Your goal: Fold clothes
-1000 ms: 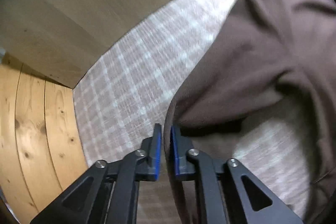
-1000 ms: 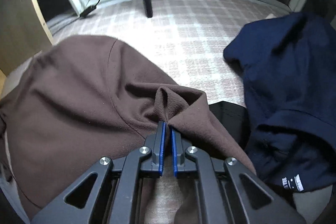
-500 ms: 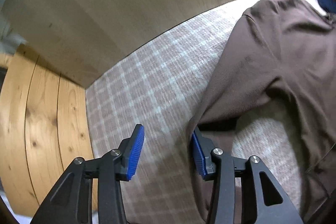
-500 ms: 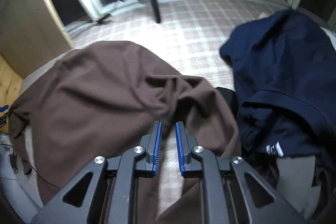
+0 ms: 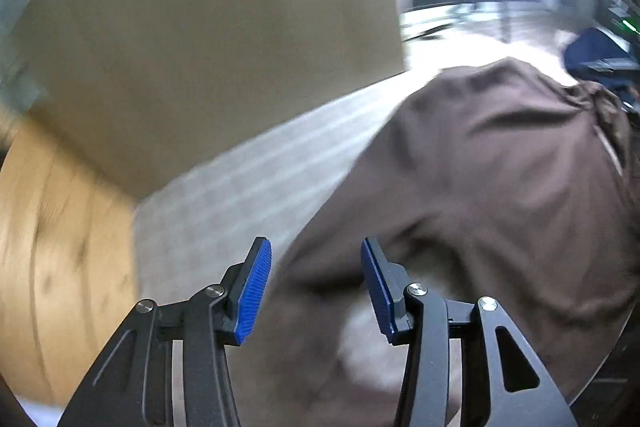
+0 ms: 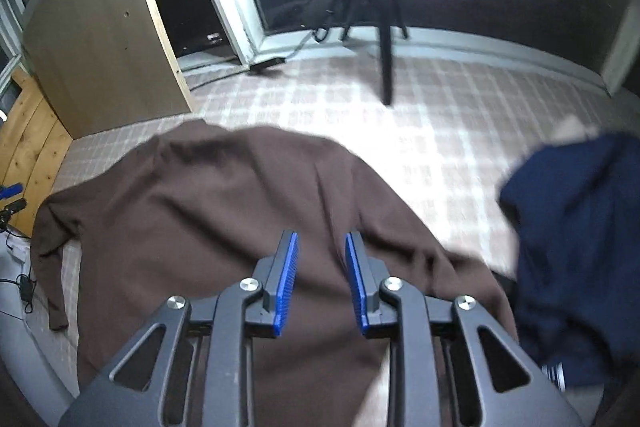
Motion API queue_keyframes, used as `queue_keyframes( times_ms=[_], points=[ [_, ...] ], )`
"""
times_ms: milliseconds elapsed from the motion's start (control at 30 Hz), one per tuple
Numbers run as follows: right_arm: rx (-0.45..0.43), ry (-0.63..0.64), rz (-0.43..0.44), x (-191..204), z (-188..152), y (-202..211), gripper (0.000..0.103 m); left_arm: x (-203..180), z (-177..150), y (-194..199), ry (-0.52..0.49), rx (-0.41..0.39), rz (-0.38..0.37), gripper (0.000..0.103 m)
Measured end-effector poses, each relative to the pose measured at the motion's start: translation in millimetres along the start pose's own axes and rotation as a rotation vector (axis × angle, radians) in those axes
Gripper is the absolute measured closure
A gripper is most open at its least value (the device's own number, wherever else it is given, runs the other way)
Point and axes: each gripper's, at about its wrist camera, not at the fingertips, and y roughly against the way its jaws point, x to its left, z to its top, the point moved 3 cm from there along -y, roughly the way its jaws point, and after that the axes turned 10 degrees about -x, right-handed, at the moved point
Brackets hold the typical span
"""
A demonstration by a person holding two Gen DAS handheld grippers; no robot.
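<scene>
Checked carpet (image 6: 440, 131) bears brown garment (image 6: 224, 211), navy garment (image 6: 580, 247), beside wooden panel (image 6: 100, 43).

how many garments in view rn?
2. Brown garment spread on the checked cover in front of both tools; navy garment bunched at its right. More may lie out of frame.

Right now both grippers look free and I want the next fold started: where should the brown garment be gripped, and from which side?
Probably at the brown garment's thin sleeve end at the left edge, coming from above on the left. It lies flat and apart from the body, so a pinch there should catch less cloth. The left gripper is open; the right gripper is opening with nothing clamped.
</scene>
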Motion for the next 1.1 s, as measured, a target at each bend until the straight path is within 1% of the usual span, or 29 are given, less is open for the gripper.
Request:
queue_keyframes(
  times_ms=[67, 133, 200, 233, 267, 300, 333, 367, 500, 567, 667, 700, 767, 800, 833, 867, 900, 933, 1000, 1067, 1100],
  points=[
    [-0.005, 0.008, 0.024, 8, 13, -18, 0.078, -27, 29, -31, -0.021, -0.019, -0.069, 0.058],
    [-0.010, 0.029, 0.048, 19, 26, -36, 0.078, -49, 58, -63, -0.024, -0.039, -0.118, 0.058],
    [-0.003, 0.056, 0.066, 28, 35, -50, 0.078, -65, 81, -90, -0.027, -0.046, -0.146, 0.058],
    [0.007, 0.076, 0.077, 32, 40, -57, 0.077, -71, 92, -102, -0.028, -0.046, -0.157, 0.058],
    [0.017, 0.101, 0.083, 37, 44, -66, 0.074, -78, 102, -114, -0.028, -0.045, -0.167, 0.058],
    [0.022, 0.128, 0.078, 40, 47, -74, 0.069, -83, 112, -125, -0.030, -0.045, -0.178, 0.058],
    [0.026, 0.153, 0.073, 43, 51, -83, 0.067, -87, 121, -136, -0.032, -0.045, -0.189, 0.058],
    [0.028, 0.170, 0.067, 44, 54, -90, 0.067, -92, 128, -144, -0.034, -0.046, -0.198, 0.058],
    [0.046, 0.185, 0.103, 41, 62, -116, 0.067, -108, 149, -176, -0.043, -0.030, -0.230, 0.058],
    [0.073, 0.200, 0.119, 39, 61, -131, 0.067, -114, 153, -191, -0.061, -0.014, -0.235, 0.058],
    [0.120, 0.222, 0.146, 38, 53, -145, 0.067, -120, 150, -215, -0.093, 0.023, -0.224, 0.057],
    [0.115, 0.236, 0.157, 39, 48, -143, 0.067, -122, 147, -223, -0.102, 0.037, -0.223, 0.057],
    [0.105, 0.265, 0.178, 41, 38, -138, 0.071, -129, 140, -235, -0.120, 0.061, -0.230, 0.058],
    [0.103, 0.279, 0.180, 43, 33, -133, 0.076, -131, 138, -236, -0.127, 0.063, -0.238, 0.060],
    [0.101, 0.292, 0.183, 44, 27, -129, 0.078, -135, 136, -236, -0.139, 0.059, -0.247, 0.070],
    [0.103, 0.294, 0.194, 45, 23, -124, 0.079, -138, 134, -234, -0.145, 0.051, -0.263, 0.089],
    [0.105, 0.297, 0.205, 46, 19, -120, 0.084, -140, 132, -229, -0.153, 0.039, -0.264, 0.096],
    [0.107, 0.303, 0.211, 48, 14, -114, 0.086, -142, 130, -224, -0.162, 0.025, -0.262, 0.098],
    [0.151, 0.298, 0.252, 50, 5, -108, 0.086, -145, 125, -212, -0.176, -0.002, -0.261, 0.099],
    [0.195, 0.294, 0.291, 51, -3, -102, 0.086, -146, 117, -196, -0.184, -0.018, -0.281, 0.099],
    [0.205, 0.314, 0.284, 52, -6, -99, 0.086, -146, 112, -188, -0.189, -0.026, -0.292, 0.099]
  ],
)
